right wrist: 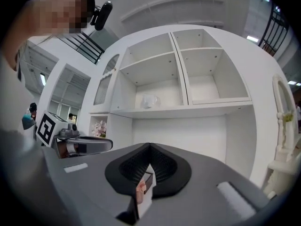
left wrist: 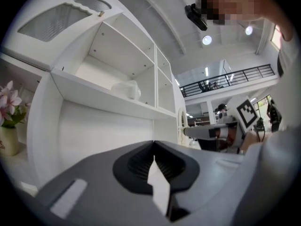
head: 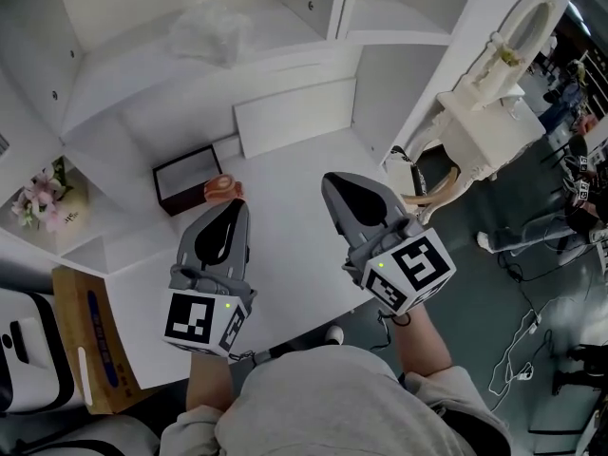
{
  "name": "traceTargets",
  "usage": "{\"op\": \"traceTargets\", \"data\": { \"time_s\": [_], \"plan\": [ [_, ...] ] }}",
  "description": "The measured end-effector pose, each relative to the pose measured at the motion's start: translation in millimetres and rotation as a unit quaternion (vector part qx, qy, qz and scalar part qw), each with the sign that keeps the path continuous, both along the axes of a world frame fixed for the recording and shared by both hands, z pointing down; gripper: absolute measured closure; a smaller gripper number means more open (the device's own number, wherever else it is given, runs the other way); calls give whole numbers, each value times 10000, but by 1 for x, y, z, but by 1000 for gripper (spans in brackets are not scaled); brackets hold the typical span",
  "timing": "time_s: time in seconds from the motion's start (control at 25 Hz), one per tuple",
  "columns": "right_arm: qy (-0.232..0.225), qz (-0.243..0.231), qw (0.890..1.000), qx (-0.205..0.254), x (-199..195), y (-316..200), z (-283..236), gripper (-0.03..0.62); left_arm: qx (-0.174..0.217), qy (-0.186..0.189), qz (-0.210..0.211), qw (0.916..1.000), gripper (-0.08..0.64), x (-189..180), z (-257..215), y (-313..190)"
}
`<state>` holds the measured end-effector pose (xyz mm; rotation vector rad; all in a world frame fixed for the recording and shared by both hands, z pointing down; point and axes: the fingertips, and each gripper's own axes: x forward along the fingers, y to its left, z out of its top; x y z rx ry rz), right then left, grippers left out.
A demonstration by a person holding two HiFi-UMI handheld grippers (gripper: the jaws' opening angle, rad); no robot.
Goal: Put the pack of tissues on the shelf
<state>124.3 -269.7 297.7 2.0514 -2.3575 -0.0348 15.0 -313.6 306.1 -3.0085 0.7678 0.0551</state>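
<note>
The pack of tissues (head: 211, 28), a soft clear-wrapped bundle, lies on the white shelf (head: 285, 50) above the desk; it also shows as the pack of tissues (left wrist: 126, 89) and the pack of tissues (right wrist: 149, 100) in the two gripper views. Both grippers hover level over the desk, well short of the shelf. My left gripper (head: 233, 205) (left wrist: 154, 142) is shut with nothing in it. My right gripper (head: 332, 180) (right wrist: 149, 145) is shut and empty too. Each gripper sees the other beside it.
On the desk (head: 294, 217) sit a black-rimmed box (head: 187, 177) and a pink-orange roll (head: 222, 189) just ahead of the left gripper. A white board (head: 296, 115) leans at the back. A flower vase (head: 43, 200) stands in the left cubby. A cardboard box (head: 95, 350) is lower left, a white ornate chair (head: 484, 112) right.
</note>
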Motion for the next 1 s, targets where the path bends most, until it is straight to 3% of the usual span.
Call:
{"op": "traceTargets", "data": {
  "time_s": [0.52, 1.0],
  "plan": [
    [-112, 53, 9999, -68, 17, 37, 11, 592, 13, -20, 167, 9999, 558, 27, 0, 31],
    [-100, -79, 9998, -149, 13, 49, 15, 592, 67, -24, 117, 9999, 558, 29, -3, 46]
  ]
}}
